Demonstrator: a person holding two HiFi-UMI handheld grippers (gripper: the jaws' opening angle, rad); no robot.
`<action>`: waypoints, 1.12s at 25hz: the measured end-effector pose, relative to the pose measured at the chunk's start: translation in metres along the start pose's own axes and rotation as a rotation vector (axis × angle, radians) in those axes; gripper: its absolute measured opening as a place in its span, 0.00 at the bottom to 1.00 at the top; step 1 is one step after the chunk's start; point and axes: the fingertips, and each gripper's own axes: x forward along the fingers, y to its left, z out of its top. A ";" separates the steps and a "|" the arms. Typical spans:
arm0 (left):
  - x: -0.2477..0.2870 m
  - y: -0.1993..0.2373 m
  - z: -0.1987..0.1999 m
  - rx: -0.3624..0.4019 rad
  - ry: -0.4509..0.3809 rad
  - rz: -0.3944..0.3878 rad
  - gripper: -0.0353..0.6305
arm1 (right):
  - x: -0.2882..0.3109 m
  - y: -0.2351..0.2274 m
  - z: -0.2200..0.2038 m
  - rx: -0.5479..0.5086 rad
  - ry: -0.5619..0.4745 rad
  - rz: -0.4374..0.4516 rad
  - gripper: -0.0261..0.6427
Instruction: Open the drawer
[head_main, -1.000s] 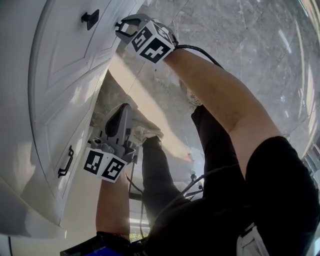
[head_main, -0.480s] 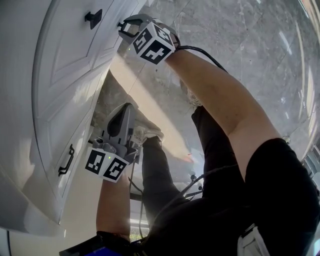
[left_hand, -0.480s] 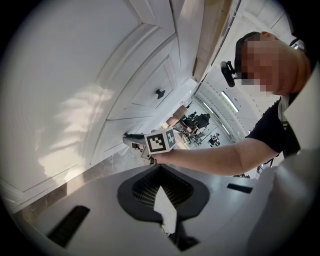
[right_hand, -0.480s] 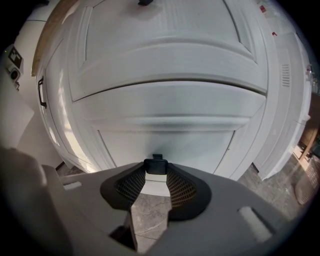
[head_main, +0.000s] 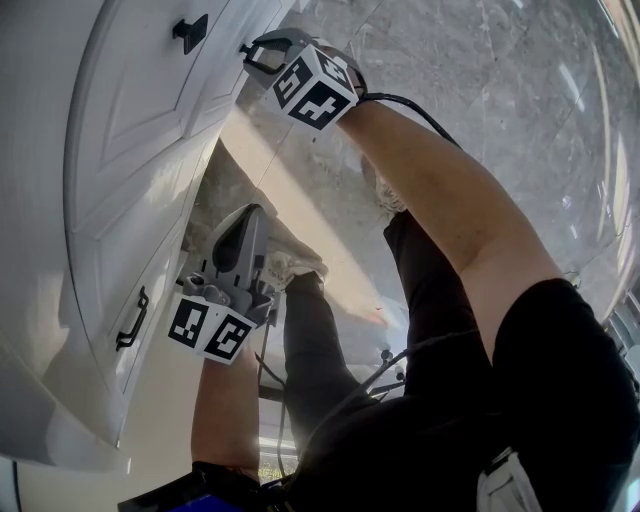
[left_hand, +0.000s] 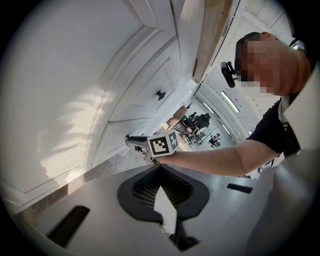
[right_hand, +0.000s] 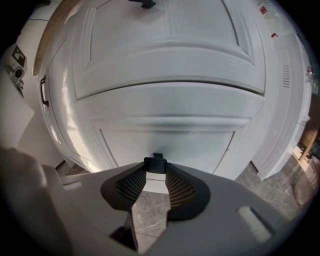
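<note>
Eyes on the drawer (right_hand: 165, 135): it's the white panelled front low in the cabinet (head_main: 110, 150), close to the marble floor (head_main: 480, 80), and it lies flush with the cabinet face, closed. At its edge sits a small black knob (right_hand: 155, 162), and that's where the action is. The right gripper (right_hand: 155, 176) is reaching forward and down at it with the knob right between its jaw tips. The jaws have just been closing, and the pads now sit against the knob's two sides with the gap behind them about half open. In the head view that gripper is at the top, with its marker cube (head_main: 315, 90) facing the camera and a bare forearm (head_main: 440, 200) trailing back from it.

Moving out, a second black knob (head_main: 190, 32) sits on the neighbouring panel, just left of the gripper in the head view. Further down that view, a black bar handle (head_main: 130, 322) runs along another front.

The left gripper (left_hand: 161, 175) hangs near that lower part of the cabinet but clear of it, touching nothing. Its jaws are pressed together with nothing between them. Its own view looks across to the right gripper's cube and the outstretched arm. Beside it are the person's dark trouser leg (head_main: 320, 360) and a pale shoe (head_main: 290, 265) on the floor.
</note>
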 end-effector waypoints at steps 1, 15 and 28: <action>0.000 -0.001 -0.001 0.001 0.001 -0.001 0.04 | -0.002 0.001 -0.002 0.003 -0.001 -0.001 0.22; 0.006 -0.008 -0.005 0.002 0.007 -0.013 0.04 | -0.034 0.006 -0.029 0.040 0.000 -0.009 0.22; 0.013 -0.019 -0.008 0.012 0.006 -0.026 0.04 | -0.060 0.010 -0.052 0.060 0.019 -0.023 0.22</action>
